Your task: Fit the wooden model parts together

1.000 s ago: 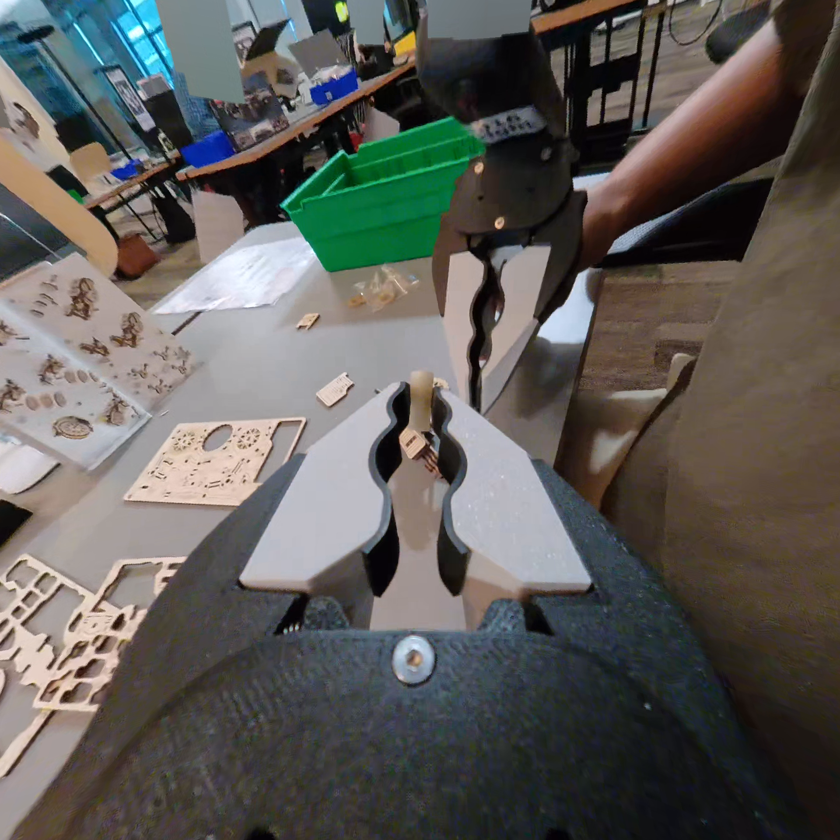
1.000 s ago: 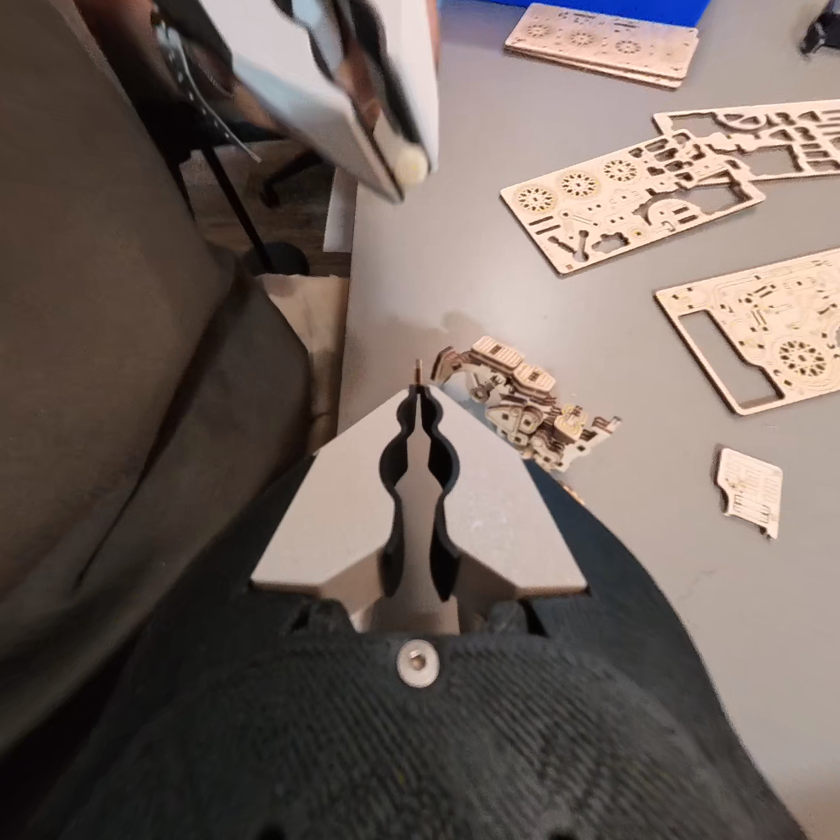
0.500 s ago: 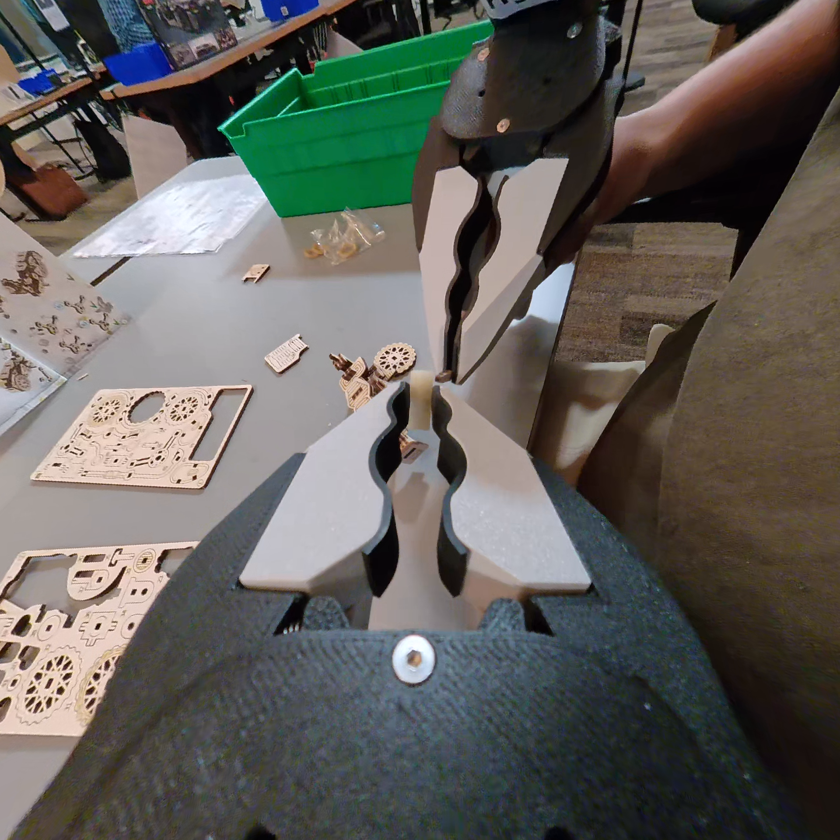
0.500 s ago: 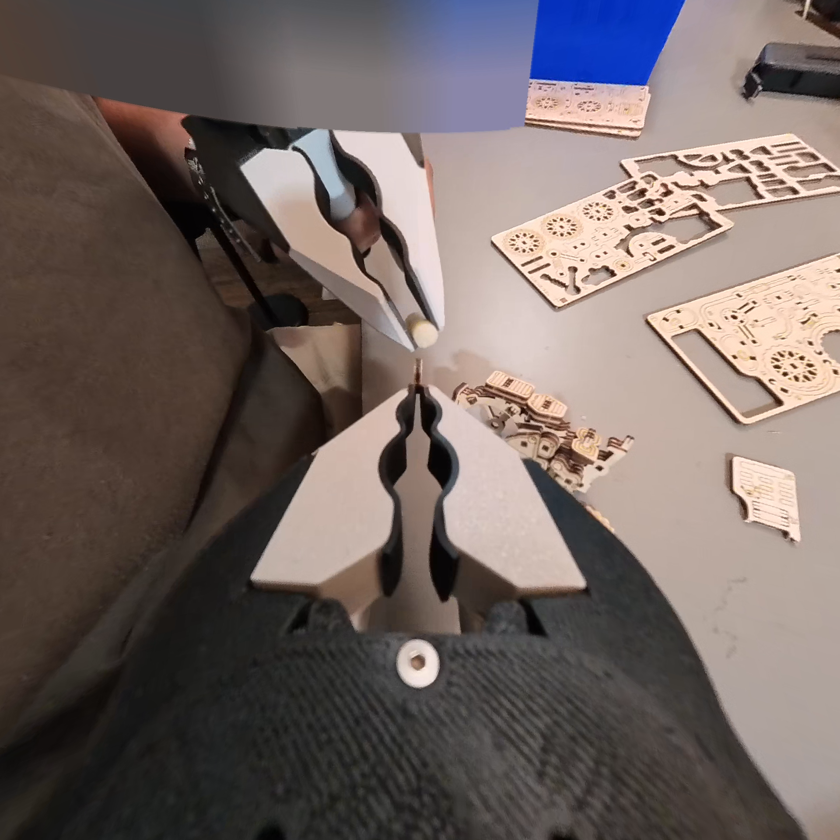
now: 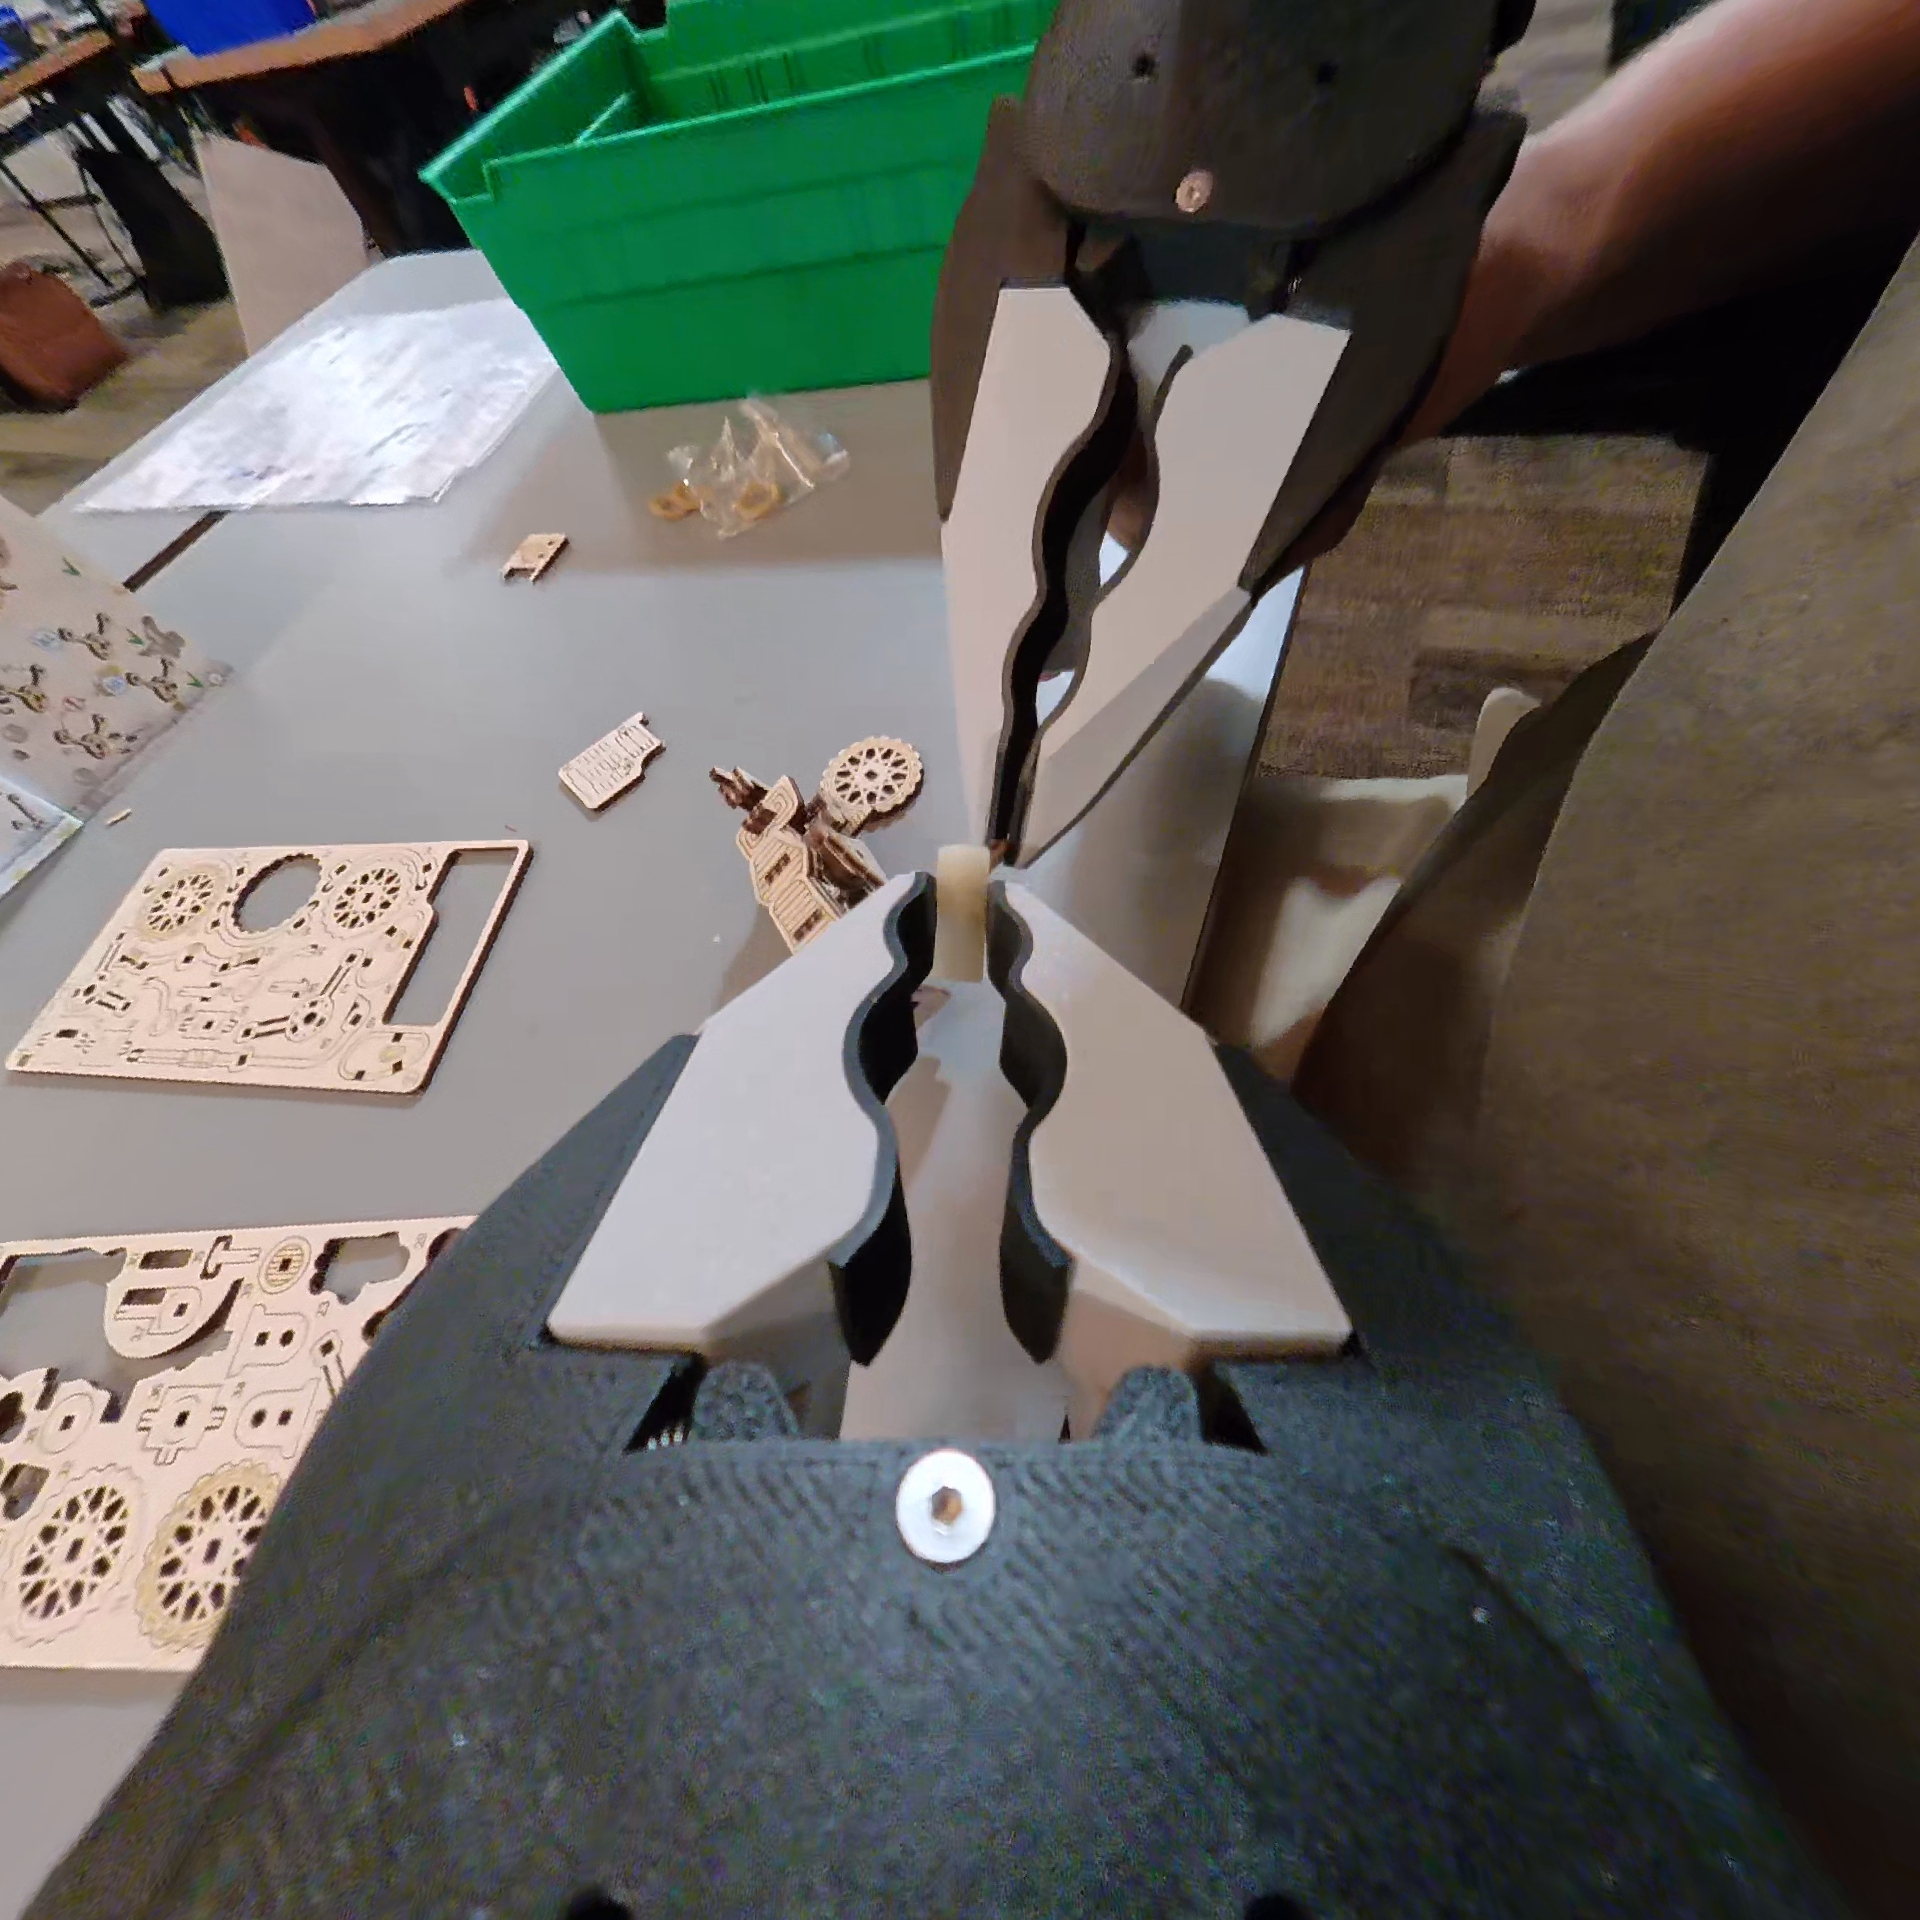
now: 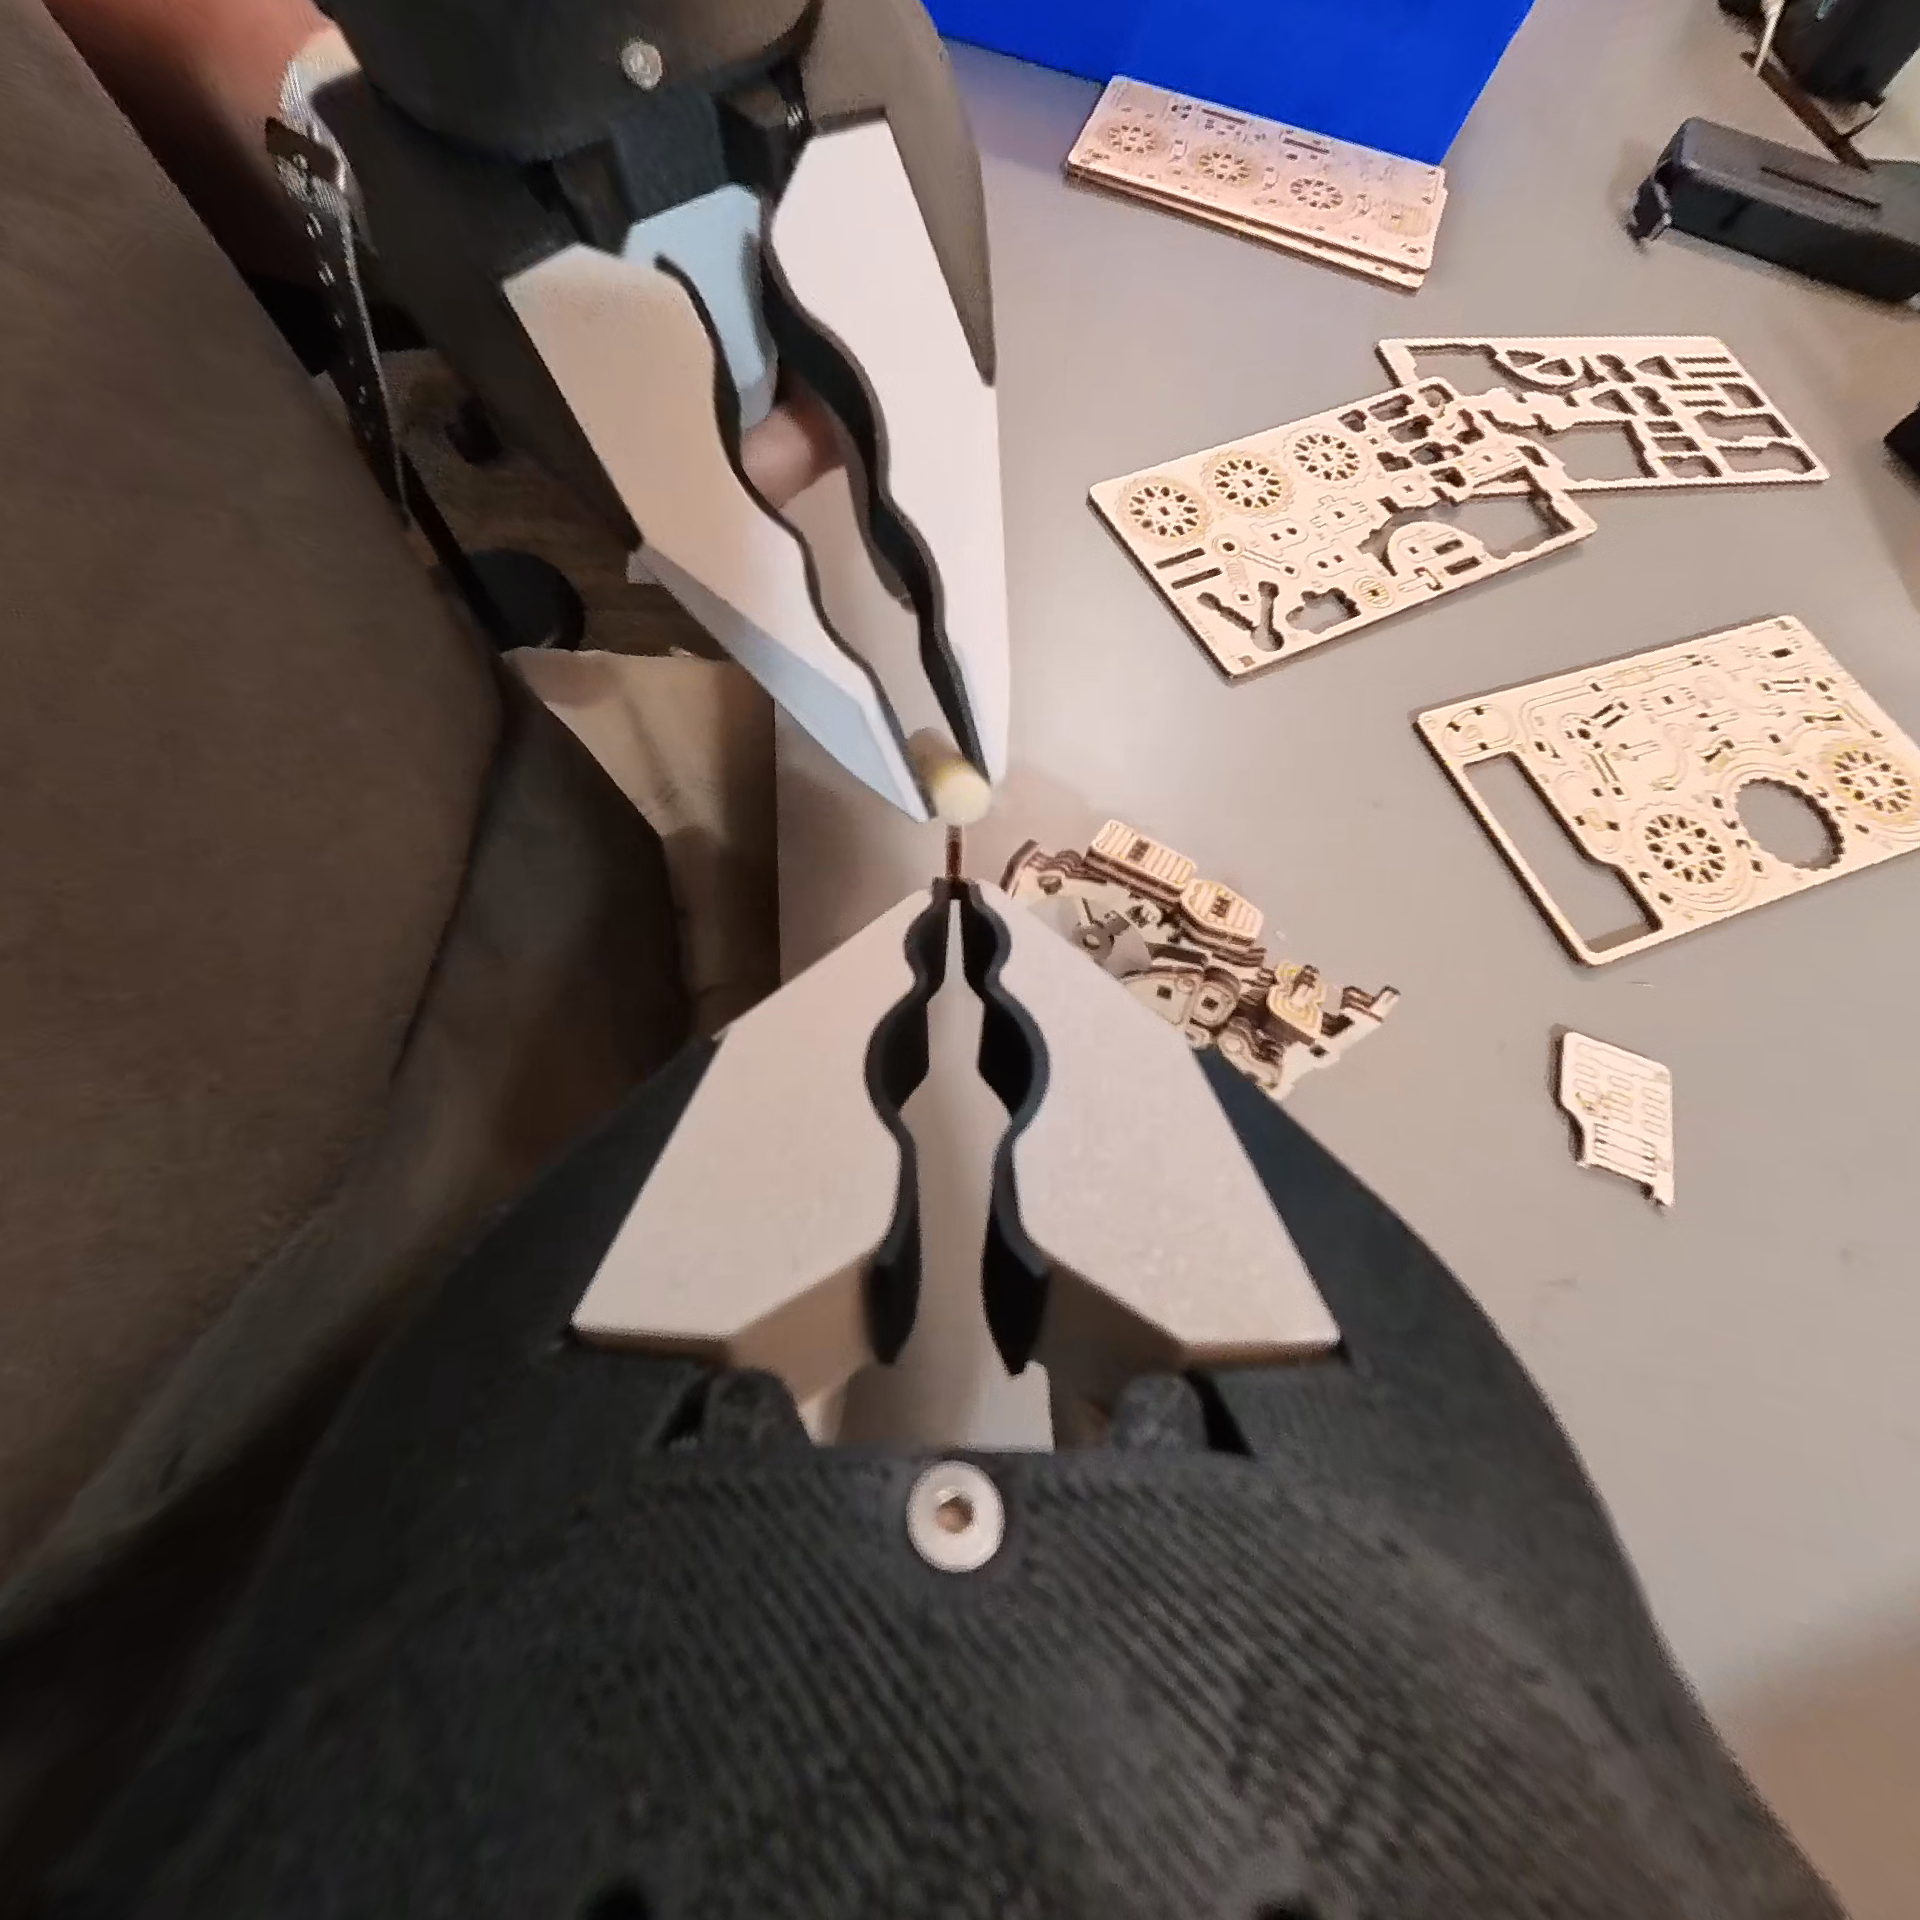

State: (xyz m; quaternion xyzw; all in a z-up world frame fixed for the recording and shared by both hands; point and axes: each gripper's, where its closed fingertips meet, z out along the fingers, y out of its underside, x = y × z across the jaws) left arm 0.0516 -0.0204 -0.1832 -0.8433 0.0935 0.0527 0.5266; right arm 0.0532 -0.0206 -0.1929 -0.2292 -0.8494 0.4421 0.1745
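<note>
Left wrist view: the left tongs point(image 5: 961, 902) are closed on a small cream peg point(image 5: 958, 914), its end standing out past the fingertips. The right tongs point(image 5: 1006, 836) come down from above, tips pressed narrow around a thin dark pin point(image 5: 994, 850) that sits right beside the peg's end; whether the two touch cannot be told. Just behind, on the grey tabletop point(image 5: 499, 665), lies a partly built wooden model point(image 5: 805, 857) with a gear wheel point(image 5: 874, 777). Laser-cut wooden sheets point(image 5: 281, 961) rest to the left, a green bin point(image 5: 727, 197) stands farther back, and a clear bag of small parts point(image 5: 753, 473) lies in front of it.

Right wrist view: the right tongs point(image 6: 954, 891) pinch the thin pin point(image 6: 954, 854), which points up at the cream peg point(image 6: 958, 798) gripped by the left tongs point(image 6: 951, 795) above. The wooden model point(image 6: 1174, 961) lies on the tabletop point(image 6: 1143, 582) just right of the tips. More cut sheets point(image 6: 1340, 551) spread out beyond, with a small loose wooden piece point(image 6: 1616, 1112) near the right edge.
</note>
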